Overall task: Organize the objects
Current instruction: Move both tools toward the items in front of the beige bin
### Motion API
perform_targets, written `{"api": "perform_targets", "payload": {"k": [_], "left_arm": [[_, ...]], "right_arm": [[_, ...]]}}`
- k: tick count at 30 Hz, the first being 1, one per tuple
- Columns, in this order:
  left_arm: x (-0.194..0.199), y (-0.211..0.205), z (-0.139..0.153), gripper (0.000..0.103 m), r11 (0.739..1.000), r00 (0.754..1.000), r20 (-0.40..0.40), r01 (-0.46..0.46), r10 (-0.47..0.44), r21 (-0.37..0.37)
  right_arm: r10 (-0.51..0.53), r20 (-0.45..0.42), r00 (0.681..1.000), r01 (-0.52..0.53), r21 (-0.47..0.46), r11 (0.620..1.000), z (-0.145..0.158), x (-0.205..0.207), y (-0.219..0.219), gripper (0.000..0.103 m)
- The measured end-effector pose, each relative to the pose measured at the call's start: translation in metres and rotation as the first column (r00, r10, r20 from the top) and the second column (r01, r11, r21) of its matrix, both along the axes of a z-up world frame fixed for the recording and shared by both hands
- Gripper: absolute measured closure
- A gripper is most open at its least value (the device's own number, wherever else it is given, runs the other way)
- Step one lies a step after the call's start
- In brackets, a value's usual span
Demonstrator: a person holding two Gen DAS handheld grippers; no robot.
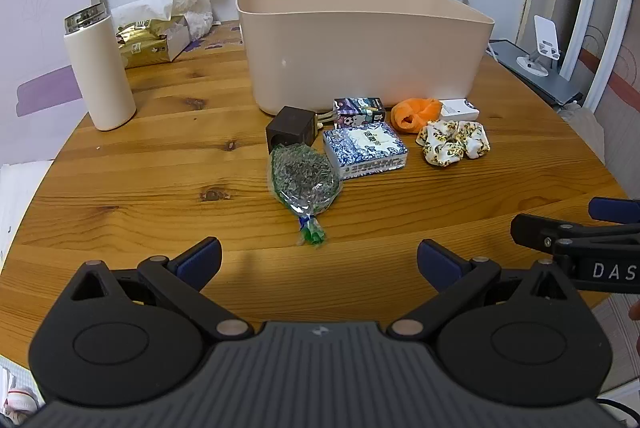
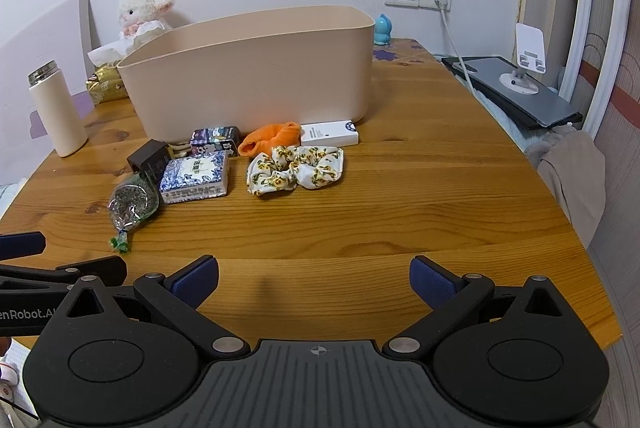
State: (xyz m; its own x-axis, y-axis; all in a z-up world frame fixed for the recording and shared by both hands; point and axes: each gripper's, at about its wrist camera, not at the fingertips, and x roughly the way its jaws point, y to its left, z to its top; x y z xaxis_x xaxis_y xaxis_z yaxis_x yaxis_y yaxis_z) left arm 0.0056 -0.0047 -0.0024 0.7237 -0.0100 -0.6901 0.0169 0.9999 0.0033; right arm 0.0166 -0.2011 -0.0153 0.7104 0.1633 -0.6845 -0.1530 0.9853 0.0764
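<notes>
Your round wooden table (image 1: 160, 156) carries everything, and the beige plastic bin (image 1: 360, 48) stands farthest ahead of both claws, smooth-walled, its open top facing up. I judge it to be where the loose things belong.

All of those things lie between the bin and your claws, in a cluster just in front of its near wall. From the left gripper (image 1: 318, 260), fingers spread wide and holding nothing, the nearest is the clear cellophane bag (image 1: 304, 176) of dark dried bits. It lies straight ahead, long axis running toward you, its twisted green tail pointing at the claw. Crinkly and soft, it will give under the pads.

Just beyond it, a little right, sits the blue-and-white tissue pack (image 1: 366, 148), a flat, squashy rectangle, with the dark cube (image 1: 290, 128) to its left and the small printed box (image 1: 359, 111) behind.

From the right gripper (image 2: 314, 280), also spread wide and empty, the floral scrunchie (image 2: 296, 168) lies ahead and slightly left, a limp ruffled fabric ring with its long side across your line of approach. Beyond it lie the orange cloth (image 2: 272, 138) and the white flat box (image 2: 330, 134), which seems to touch the bin's wall, though the view is not sharp enough to be sure.

So the left claw is nearer the bag, the right nearer the scrunchie.
</notes>
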Motion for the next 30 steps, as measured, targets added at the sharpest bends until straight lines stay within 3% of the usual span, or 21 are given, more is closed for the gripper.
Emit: {"api": "perform_targets", "payload": {"k": [30], "left_arm": [[0.0071, 0.0051, -0.0059, 0.000, 1.000, 1.000, -0.023, -0.018, 0.019, 0.011]], "right_arm": [[0.004, -0.013, 1.000, -0.004, -0.004, 1.000, -0.0015, 0.0096, -0.0005, 0.000]]}}
